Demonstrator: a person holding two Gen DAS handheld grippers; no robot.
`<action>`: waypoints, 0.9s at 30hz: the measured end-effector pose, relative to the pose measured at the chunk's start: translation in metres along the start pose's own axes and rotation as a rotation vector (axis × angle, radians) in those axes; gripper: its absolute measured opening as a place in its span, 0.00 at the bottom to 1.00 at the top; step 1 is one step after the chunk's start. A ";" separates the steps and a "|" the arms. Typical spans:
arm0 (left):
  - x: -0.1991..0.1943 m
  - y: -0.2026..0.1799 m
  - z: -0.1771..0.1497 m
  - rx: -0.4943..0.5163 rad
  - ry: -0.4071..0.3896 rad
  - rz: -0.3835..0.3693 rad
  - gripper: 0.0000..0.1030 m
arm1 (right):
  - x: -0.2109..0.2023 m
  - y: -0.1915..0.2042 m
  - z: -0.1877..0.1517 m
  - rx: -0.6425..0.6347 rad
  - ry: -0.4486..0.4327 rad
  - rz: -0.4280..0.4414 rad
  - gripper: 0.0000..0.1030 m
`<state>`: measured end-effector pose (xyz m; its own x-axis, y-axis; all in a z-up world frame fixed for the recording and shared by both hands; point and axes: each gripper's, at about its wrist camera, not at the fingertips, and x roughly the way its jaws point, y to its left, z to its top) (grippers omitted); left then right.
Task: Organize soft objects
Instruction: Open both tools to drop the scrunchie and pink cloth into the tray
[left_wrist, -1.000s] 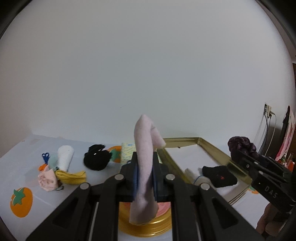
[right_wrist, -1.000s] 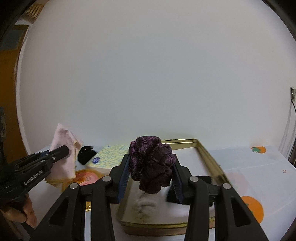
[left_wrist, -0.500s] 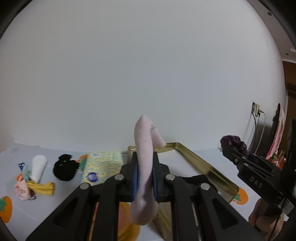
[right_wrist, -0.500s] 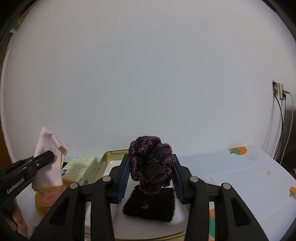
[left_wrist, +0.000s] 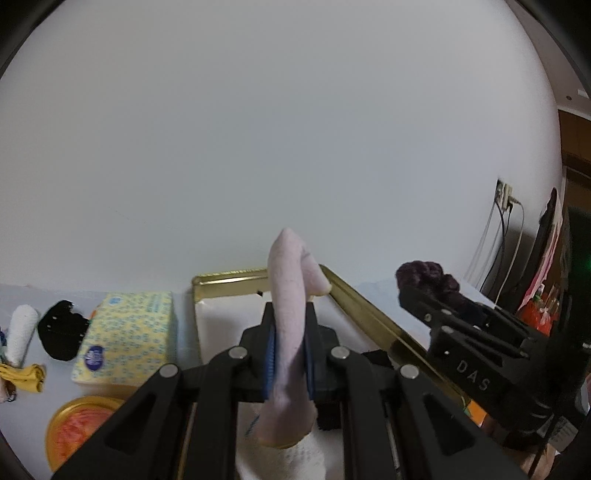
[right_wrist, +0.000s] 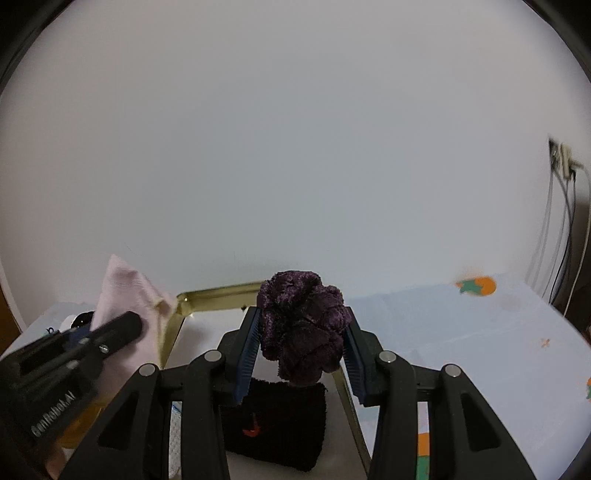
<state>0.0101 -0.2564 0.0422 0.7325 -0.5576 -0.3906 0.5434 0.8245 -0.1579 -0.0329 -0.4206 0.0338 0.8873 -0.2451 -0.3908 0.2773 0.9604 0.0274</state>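
Observation:
My left gripper (left_wrist: 289, 354) is shut on a pale pink sock (left_wrist: 288, 306) that stands up between its pads and hangs over the gold tray (left_wrist: 229, 282). Seen from the right wrist, the same pink sock (right_wrist: 122, 291) is at the tray's left rim (right_wrist: 207, 293). My right gripper (right_wrist: 301, 354) is shut on a dark purple velvet scrunchie (right_wrist: 301, 325), held above a black wristband (right_wrist: 280, 424) that lies in the tray. A white knit cloth (left_wrist: 295, 458) lies in the tray under the left gripper.
Left of the tray lie a yellow tissue pack (left_wrist: 129, 332), a black soft item (left_wrist: 61, 334), a white roll (left_wrist: 20, 332), a yellow cloth (left_wrist: 26, 374) and a round gold tin (left_wrist: 79, 424). Cables (right_wrist: 561, 229) hang from a wall socket on the right. The white wall is close behind.
Both grippers have moved to the right with their loads. The left one now hangs over the tray instead of the gold tin, and the right one is over the black wristband.

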 end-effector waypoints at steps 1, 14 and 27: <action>0.003 -0.002 -0.001 0.004 0.010 0.002 0.10 | 0.004 -0.002 0.000 0.009 0.018 0.008 0.44; 0.022 -0.011 -0.010 0.025 0.095 0.078 0.10 | 0.048 -0.011 -0.010 0.046 0.165 0.118 0.45; 0.002 0.002 -0.012 -0.001 0.046 0.181 0.72 | 0.045 -0.018 -0.012 0.063 0.124 0.162 0.58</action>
<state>0.0076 -0.2547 0.0304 0.7988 -0.3953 -0.4535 0.4040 0.9110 -0.0825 -0.0024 -0.4471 0.0049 0.8709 -0.0660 -0.4871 0.1608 0.9747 0.1553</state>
